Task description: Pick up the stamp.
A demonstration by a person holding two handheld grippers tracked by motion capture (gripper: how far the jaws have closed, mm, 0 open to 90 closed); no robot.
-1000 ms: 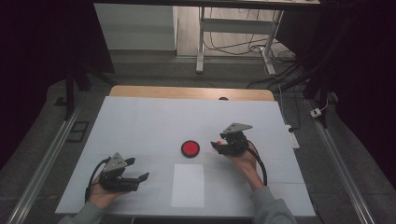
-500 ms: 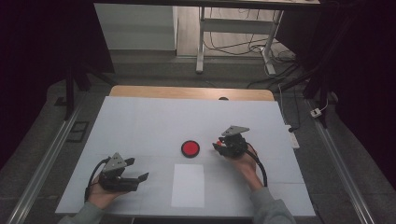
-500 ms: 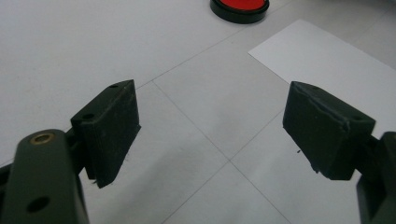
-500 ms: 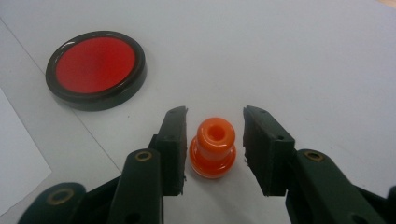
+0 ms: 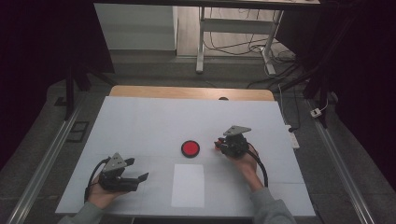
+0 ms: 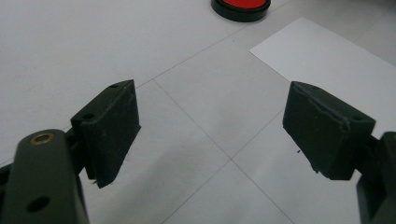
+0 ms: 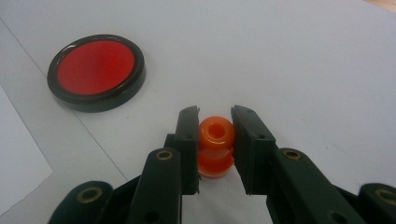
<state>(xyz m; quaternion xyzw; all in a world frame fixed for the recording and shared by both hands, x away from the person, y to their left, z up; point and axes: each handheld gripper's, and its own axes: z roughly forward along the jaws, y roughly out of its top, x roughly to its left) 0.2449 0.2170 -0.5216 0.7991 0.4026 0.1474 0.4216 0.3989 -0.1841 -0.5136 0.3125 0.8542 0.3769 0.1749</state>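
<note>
Right tool [image 7: 215,140] tight on orange spool [image 7: 215,145] (left tool [image 6: 210,130] agape), bare table [image 5: 149,121] around

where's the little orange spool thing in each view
High view: the orange spool sits right of centre, at the right gripper tip.
Left gripper view: not in it.
Right gripper view: low centre, clamped between the fingers.
Shared landmark: the red disc appears in all three.
</note>
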